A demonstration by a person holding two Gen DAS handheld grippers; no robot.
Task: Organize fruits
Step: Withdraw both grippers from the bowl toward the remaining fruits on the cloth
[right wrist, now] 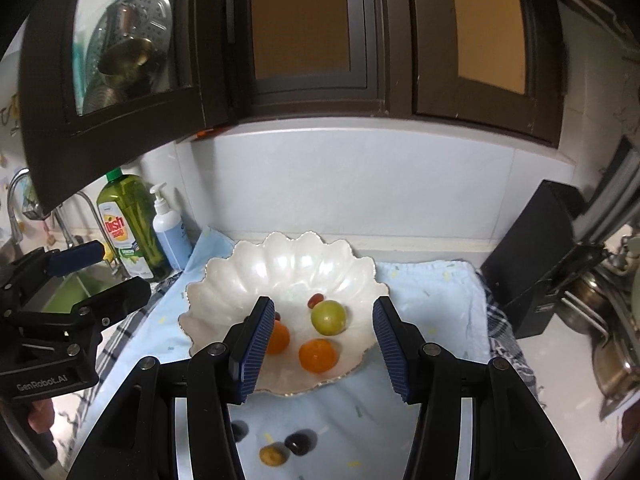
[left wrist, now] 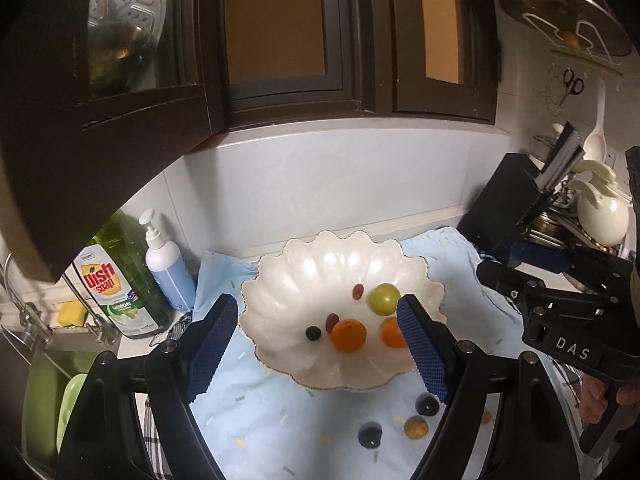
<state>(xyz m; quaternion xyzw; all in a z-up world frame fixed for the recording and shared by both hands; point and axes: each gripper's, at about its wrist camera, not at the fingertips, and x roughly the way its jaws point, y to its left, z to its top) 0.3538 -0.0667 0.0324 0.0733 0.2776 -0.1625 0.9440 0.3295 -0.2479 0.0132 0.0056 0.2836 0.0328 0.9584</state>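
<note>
Pearly bowl (left wrist: pixel 340 264) collects oranges, green fruit, grapes | three fruits (left wrist: pixel 416 426) wait on cloth (left wrist: pixel 280 412) | left gripper (left wrist: pixel 320 352) released, empty | right gripper (right wrist: pixel 324 350) parted, empty

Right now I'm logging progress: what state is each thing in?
Bowl: upright, holding fruit.
Green fruit: in bowl.
Two oranges: in bowl.
Dark fruits: on blue cloth, outside bowl.
Left gripper: jaws open, empty.
Right gripper: jaws open, empty.
</note>
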